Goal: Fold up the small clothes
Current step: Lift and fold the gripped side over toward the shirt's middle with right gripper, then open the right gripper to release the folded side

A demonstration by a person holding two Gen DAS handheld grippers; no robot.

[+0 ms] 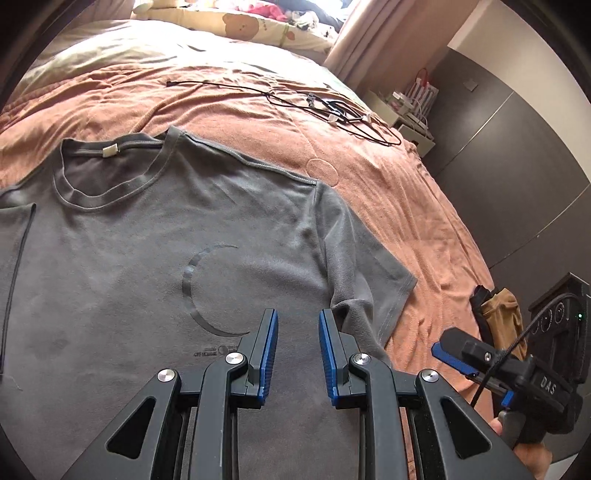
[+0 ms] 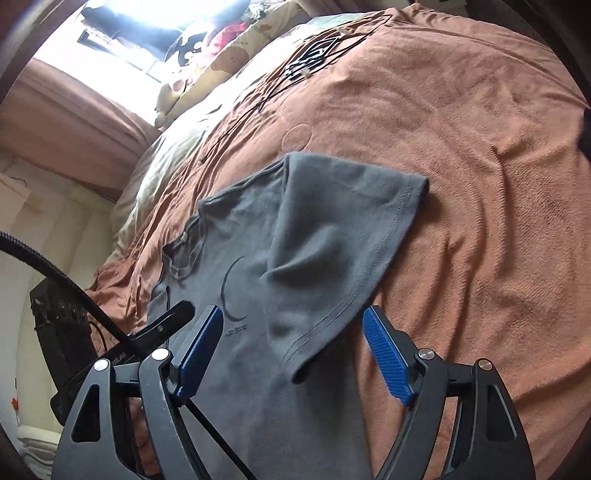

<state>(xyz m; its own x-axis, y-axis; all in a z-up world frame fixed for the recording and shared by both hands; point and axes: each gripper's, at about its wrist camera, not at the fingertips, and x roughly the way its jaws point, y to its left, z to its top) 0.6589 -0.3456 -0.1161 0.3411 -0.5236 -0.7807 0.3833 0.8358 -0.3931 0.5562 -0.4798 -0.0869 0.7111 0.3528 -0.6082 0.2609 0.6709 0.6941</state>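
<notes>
A grey T-shirt [image 1: 155, 236] with a dark crescent print lies face up on the orange bedspread [image 1: 369, 177]. Its left side is folded over the body; its right sleeve [image 1: 369, 266] lies spread out. My left gripper [image 1: 297, 317] is open and empty, just above the shirt's chest near the right armpit. My right gripper [image 2: 293, 317] is wide open and empty, with its fingers on either side of the right sleeve's [image 2: 340, 236] hem, low over the shirt [image 2: 240, 295]. It also shows in the left wrist view [image 1: 458, 354], beside the bed's right edge.
A tangle of black cables [image 1: 332, 107] lies on the bedspread beyond the shirt. Pillows [image 1: 258, 29] are at the head of the bed. A white bedside stand [image 1: 406, 114] and dark wall panels are to the right. A black box [image 2: 62, 325] stands left of the bed.
</notes>
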